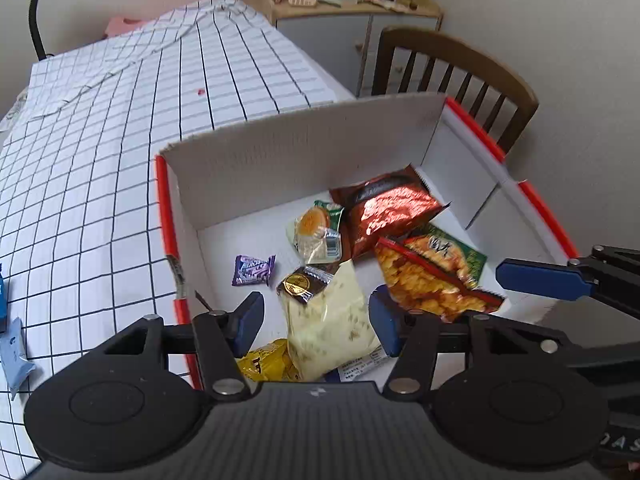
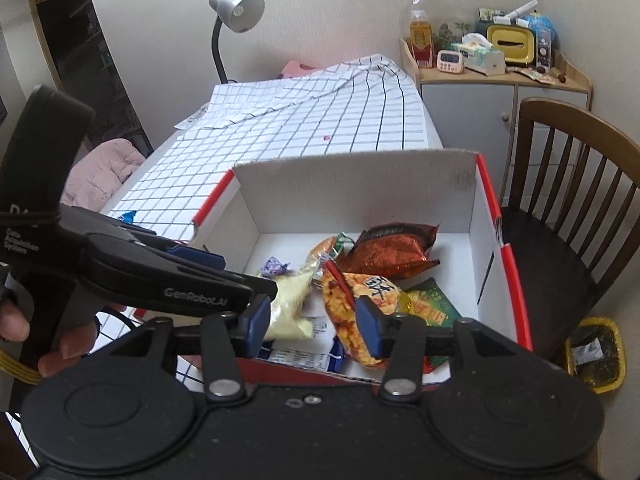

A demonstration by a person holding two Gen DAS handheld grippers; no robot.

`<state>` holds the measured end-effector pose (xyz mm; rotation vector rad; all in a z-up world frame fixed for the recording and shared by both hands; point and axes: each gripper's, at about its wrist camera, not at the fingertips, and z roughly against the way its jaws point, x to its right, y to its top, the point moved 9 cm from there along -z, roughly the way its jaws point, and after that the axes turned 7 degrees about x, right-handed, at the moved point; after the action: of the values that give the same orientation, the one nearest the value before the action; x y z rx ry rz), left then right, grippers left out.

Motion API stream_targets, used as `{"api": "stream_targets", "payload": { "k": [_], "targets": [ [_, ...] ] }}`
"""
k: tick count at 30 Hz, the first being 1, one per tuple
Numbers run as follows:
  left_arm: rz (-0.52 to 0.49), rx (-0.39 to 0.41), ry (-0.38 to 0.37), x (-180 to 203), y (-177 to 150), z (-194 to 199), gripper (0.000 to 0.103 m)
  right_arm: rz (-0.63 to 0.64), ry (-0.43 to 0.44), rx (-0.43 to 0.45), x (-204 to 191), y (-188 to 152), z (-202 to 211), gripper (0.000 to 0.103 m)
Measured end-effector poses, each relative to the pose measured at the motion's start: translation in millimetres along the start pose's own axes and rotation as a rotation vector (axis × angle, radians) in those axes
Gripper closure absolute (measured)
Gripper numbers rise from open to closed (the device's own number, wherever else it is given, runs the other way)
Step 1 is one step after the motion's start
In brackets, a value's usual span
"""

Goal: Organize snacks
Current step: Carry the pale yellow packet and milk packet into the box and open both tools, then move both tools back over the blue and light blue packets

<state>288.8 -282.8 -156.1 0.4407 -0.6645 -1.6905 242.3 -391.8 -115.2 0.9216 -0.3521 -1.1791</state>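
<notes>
your left gripper (image 1: 316, 320) hangs over the near end of the cardboard box (image 1: 304, 140), its blue pads spread wide with nothing clamped between them; the pale yellow snack bag (image 1: 332, 320) lies in the gap below but the pads do not touch it. your right gripper (image 2: 310, 320) is parted about as far and is also empty, poised above the near rim of the same box, with the orange rice-cracker bag (image 2: 356, 300) seen between its pads.

the snacks are mostly already in the box, which sits on the desk (image 1: 100, 200) under a checked cloth. the red foil bag (image 1: 388, 208) rests toward the far wall, with a small bun packet (image 1: 316, 232) just beside it. the purple candy wrapper (image 1: 254, 270) lies alone on the bare floor of the box. a yellow packet (image 1: 268, 362) is tucked against the near wall, partly under the pale bag. they lie loosely, overlapping, which suggests they were dropped in rather than arranged.

a light blue packet (image 1: 16, 346) lies on the cloth at the left edge, well apart from the box, so i judge the task is not finished. both grippers held wide over the box look ready either to tidy the pile or to go out for that stray packet; i cannot tell which.
</notes>
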Motion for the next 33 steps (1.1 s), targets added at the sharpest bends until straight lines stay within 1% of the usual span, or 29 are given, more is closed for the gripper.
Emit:
{"api": "stream_targets", "payload": {
  "k": [10,16,19,24,29,33],
  "targets": [
    [0.034,0.087,-0.012,-16,7,46,0.045,0.047,0.018,0.070,-29,18,22,0.042],
    [0.060,0.133,-0.006,-36,5,75,0.042,0.083,0.037,0.098,-56,27,30,0.038],
    [0.075,0.157,-0.005,-49,3,90,0.041,0.096,0.040,0.113,-71,32,31,0.032],
    [0.091,0.189,0.013,-76,-2,111,0.039,0.113,0.047,0.131,-99,37,28,0.024],
    [0.127,0.207,0.031,-110,-8,127,0.033,0.122,0.060,0.140,-130,41,20,0.017],
    [0.154,0.215,0.045,-142,-16,138,0.031,0.139,0.078,0.149,-159,42,13,0.015]
  ]
}}
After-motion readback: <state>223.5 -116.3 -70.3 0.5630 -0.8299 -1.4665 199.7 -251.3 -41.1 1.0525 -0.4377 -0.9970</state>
